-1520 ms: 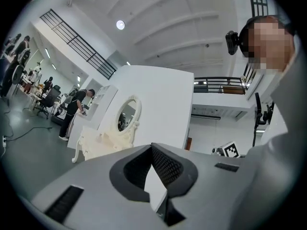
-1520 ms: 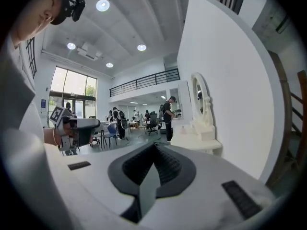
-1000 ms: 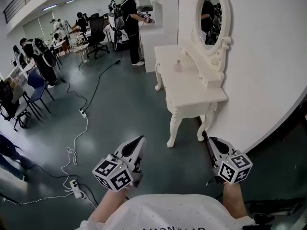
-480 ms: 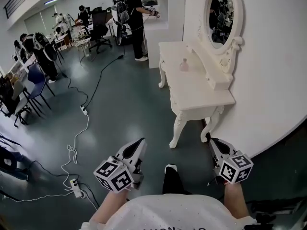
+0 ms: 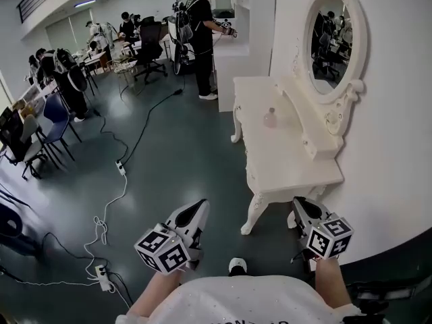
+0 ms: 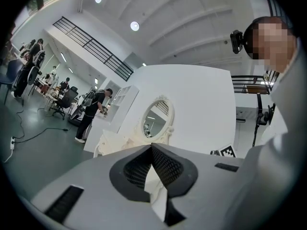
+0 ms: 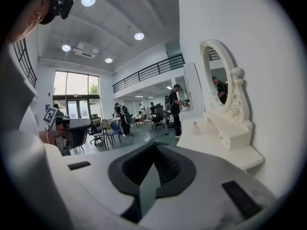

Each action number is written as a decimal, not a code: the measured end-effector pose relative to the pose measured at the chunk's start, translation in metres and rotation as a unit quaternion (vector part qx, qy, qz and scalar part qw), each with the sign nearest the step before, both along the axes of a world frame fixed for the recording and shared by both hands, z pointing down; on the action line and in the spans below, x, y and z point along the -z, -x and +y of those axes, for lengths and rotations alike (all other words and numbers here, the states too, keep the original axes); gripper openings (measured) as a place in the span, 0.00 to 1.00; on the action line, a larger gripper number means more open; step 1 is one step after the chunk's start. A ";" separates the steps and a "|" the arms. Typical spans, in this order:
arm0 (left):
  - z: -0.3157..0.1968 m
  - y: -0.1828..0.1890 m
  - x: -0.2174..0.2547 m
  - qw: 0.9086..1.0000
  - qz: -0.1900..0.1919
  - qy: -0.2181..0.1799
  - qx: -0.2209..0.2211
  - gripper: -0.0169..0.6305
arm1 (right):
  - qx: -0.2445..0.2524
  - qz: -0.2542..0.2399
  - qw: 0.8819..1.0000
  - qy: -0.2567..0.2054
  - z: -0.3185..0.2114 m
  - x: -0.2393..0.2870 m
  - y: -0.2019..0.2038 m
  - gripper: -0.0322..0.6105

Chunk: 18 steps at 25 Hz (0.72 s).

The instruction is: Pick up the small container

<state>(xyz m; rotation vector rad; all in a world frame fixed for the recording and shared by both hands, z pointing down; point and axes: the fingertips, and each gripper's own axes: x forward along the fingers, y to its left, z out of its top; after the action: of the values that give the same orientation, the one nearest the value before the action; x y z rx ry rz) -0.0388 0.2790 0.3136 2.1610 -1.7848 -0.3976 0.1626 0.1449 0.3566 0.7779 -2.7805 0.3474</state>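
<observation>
A small, pale pink container, bottle-shaped with a narrower top, stands upright on the white worktop. It sits in the worktop's far half, near the raised back ledge below the oval mirror. Nothing touches it. Finer detail is too small to tell.

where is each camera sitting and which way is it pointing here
Head view: on the person's head, facing forward and steeply down at the floor and dressing table; shows the left gripper, right gripper and shirt.
Left gripper view: rides the left gripper, looks along its shut jaws up toward the mirror; shirt at right.
Right gripper view: rides the right gripper, looks along its shut jaws toward the table; shirt at left.
Shared: head and right gripper views both show the small container on the table.
</observation>
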 end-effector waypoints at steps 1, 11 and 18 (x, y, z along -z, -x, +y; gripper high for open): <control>-0.012 0.005 0.001 1.000 -0.002 -0.002 0.002 0.01 | 0.006 0.000 1.000 -0.003 -0.013 0.001 0.008 0.06; -0.108 0.052 0.013 0.999 -0.012 -0.027 0.025 0.01 | 0.031 -0.002 0.999 -0.031 -0.122 0.017 0.066 0.06; -0.145 0.064 0.004 0.999 -0.011 -0.020 0.034 0.01 | 0.013 -0.012 1.000 -0.006 -0.169 0.000 0.071 0.06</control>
<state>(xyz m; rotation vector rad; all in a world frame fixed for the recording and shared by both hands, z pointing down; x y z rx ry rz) -0.1032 0.1343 0.3099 2.1430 -1.8808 -0.4306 0.0918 -0.0243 0.3564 0.7442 -2.8153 0.3372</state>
